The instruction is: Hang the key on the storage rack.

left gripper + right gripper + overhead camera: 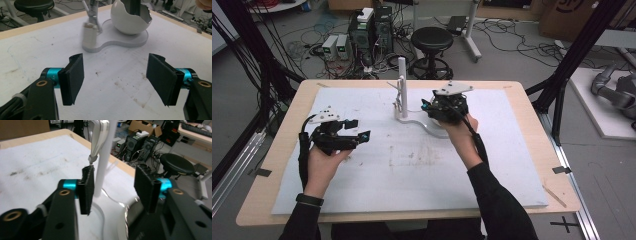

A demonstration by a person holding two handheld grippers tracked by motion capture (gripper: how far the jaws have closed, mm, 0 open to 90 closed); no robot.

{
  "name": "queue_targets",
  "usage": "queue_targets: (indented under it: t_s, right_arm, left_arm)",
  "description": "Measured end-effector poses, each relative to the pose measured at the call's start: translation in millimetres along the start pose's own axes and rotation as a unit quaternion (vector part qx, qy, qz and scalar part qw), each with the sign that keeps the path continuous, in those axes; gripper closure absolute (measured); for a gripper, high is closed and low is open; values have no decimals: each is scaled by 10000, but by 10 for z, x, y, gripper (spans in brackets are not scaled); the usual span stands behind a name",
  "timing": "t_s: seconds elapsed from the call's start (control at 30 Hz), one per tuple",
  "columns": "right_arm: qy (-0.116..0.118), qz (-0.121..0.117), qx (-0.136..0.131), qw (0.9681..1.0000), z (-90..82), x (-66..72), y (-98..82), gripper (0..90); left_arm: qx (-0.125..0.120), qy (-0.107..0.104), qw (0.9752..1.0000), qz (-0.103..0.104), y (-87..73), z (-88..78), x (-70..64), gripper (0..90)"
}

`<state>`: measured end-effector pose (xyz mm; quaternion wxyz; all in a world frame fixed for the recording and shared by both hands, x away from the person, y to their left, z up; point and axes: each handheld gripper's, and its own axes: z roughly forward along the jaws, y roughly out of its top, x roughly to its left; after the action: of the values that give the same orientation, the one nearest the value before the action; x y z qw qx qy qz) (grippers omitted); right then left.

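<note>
A white stand (402, 95) with an upright post (106, 157) rests on a curved white base plate (117, 41) at the back middle of the mat. A silvery tapered utensil (98, 137) hangs beside the post; in the left gripper view this utensil (90, 32) is blurred. A white round bowl (127, 22) sits on the same base. My right gripper (426, 107) hovers over the bowl, pointing at the stand. This right gripper (115, 190) is open, the post standing just beyond the gap, nothing pinched. My left gripper (358, 129) rests open over bare mat, and nothing lies between the pads of the left gripper (115, 80).
A stained white mat (412, 165) covers the wooden table (287, 125). Behind the far edge stand a black stool (432, 40), computer boxes (367, 30) and tangled cables. Black frame poles rise at both sides of the table.
</note>
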<state>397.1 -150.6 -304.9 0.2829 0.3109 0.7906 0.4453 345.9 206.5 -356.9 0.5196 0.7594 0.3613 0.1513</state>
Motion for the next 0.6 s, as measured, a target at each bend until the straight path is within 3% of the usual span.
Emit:
queue_targets:
  t_s: [0.1, 0.3, 0.6]
  right_arm:
    - [-13, 68, 61, 10000, -84, -76, -94, 466]
    - [-117, 474, 170, 9987, -428, -460, -532, 407]
    - [-217, 1106, 251, 9933, -769, -881, -1000, 312]
  left_arm:
    - [17, -42, 10000, 2, 24, 32, 3, 306]
    - [133, -69, 9999, 74, 77, 121, -18, 305]
    - [190, 55, 9997, 127, 93, 120, -30, 298]
